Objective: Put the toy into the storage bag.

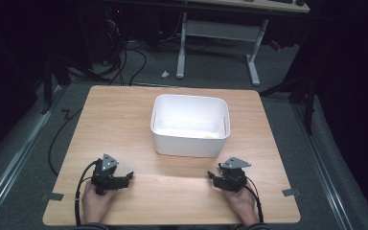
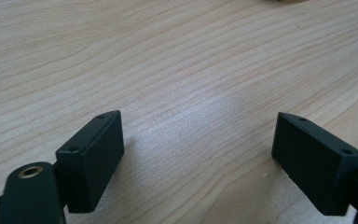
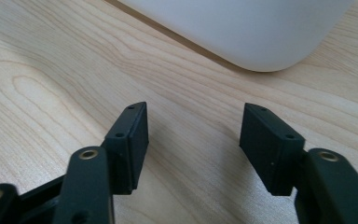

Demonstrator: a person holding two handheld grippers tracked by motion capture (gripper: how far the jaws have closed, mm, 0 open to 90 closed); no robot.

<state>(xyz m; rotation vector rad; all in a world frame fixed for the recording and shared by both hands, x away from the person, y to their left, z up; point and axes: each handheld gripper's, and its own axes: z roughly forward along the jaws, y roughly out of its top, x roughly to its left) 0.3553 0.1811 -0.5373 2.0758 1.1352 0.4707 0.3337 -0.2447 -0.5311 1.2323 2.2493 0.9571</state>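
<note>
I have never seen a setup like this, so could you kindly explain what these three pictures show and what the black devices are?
There is no robot here. A person sits at a wooden table and holds a hand-operated gripper in each hand: the left gripper and the right gripper, each with two black jaws and a trailing cable.

The high view comes from a fixed camera above, looking down on the table. The other two pictures come from small cameras riding on the grippers, looking along their jaws.

On the table stands a white tub, beyond the hands; something pale lies in its bottom, too faint to identify. The right gripper view shows a rounded corner of it just ahead.

Both grippers are open and hold nothing; bare wood shows between the jaws.
</note>
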